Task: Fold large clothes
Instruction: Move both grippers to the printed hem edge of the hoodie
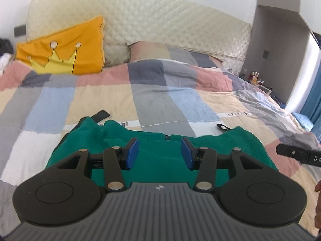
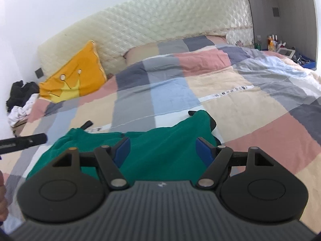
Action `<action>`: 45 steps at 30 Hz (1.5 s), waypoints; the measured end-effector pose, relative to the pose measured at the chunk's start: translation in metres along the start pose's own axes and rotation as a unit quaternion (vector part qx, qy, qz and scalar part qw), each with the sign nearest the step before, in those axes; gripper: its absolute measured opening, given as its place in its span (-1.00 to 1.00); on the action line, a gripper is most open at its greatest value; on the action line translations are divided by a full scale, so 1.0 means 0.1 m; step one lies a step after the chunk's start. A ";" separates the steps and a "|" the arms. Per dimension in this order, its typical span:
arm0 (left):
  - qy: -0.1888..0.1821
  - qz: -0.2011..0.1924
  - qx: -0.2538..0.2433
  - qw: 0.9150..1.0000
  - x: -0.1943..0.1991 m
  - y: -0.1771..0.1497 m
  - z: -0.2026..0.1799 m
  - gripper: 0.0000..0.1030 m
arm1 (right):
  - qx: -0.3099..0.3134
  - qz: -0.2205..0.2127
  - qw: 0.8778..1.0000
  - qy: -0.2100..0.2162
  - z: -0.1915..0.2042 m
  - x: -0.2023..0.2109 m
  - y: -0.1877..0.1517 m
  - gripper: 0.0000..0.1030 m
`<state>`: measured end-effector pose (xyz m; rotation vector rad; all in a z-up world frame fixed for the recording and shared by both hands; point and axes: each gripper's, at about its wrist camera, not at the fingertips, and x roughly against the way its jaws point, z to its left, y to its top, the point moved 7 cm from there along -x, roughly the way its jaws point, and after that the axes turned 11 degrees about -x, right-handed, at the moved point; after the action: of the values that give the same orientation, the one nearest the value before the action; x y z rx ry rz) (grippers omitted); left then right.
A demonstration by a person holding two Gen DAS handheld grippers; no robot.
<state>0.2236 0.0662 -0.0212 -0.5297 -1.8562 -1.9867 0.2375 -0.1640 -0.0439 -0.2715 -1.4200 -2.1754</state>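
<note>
A green garment [image 1: 220, 146] [image 2: 170, 132] lies in a folded, flattish bundle on the patchwork duvet [image 1: 140, 92], close in front of both grippers. Black straps [image 1: 101, 115] [image 2: 87, 125] stick out from its far corners. My left gripper [image 1: 159, 143] hovers over the garment's middle, open, its blue pads apart with only cloth far below them. My right gripper [image 2: 163, 142] hovers over the garment's right part, open wider, holding nothing. One black finger of the right gripper [image 1: 297, 153] shows at the left wrist view's right edge, and the left gripper's finger [image 2: 24, 140] at the right wrist view's left edge.
A yellow crown pillow [image 1: 66, 50] [image 2: 76, 74] leans on the cream quilted headboard [image 1: 160, 20]. Bottles stand on a bedside shelf [image 2: 270, 42] at the far right. A heap of black and white clothes [image 2: 20, 98] lies beside the bed's far left.
</note>
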 end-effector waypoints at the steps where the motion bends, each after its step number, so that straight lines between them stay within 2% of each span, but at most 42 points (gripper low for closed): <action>1: 0.000 -0.002 -0.007 1.000 0.08 -0.02 -0.07 0.02 | 0.005 -0.006 1.000 0.002 0.03 0.09 -0.01 0.43; 10: -0.008 -0.019 -0.027 0.999 0.71 -0.21 -0.46 0.02 | 0.015 -0.038 0.999 0.024 0.17 0.68 -0.30 0.43; 16: 0.000 -0.024 -0.039 0.999 1.06 -0.43 -0.60 0.02 | 0.023 -0.047 0.998 0.023 0.19 0.93 -0.53 0.43; 23: 0.007 -0.049 -0.067 0.997 1.41 -0.58 -0.70 0.03 | 0.029 -0.054 0.998 0.018 0.29 1.12 -0.81 0.43; 28: 0.010 -0.026 -0.070 0.997 1.30 -0.76 -0.68 0.05 | 0.031 -0.033 0.999 0.009 0.27 0.99 -0.92 0.43; 31: 0.017 -0.011 -0.053 0.998 1.15 -0.82 -0.57 0.27 | 0.025 -0.023 0.999 -0.006 0.21 0.89 -0.96 0.43; 34: 0.015 0.010 -0.037 0.999 1.00 -0.88 -0.47 0.34 | 0.015 -0.014 1.000 -0.020 0.15 0.81 -1.00 0.43; 40: 0.011 0.039 -0.012 0.999 0.75 -0.99 -0.34 0.56 | -0.029 0.022 0.999 -0.005 0.07 0.65 -1.06 0.43; 45: 0.027 0.061 0.021 0.998 0.58 -1.07 -0.20 0.79 | -0.044 0.036 0.998 -0.006 0.02 0.58 -1.09 0.43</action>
<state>0.1192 0.0526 -0.0850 -0.5591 -1.7847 -1.8617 0.1312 -0.1461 -0.1039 -0.3631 -1.3035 -2.1834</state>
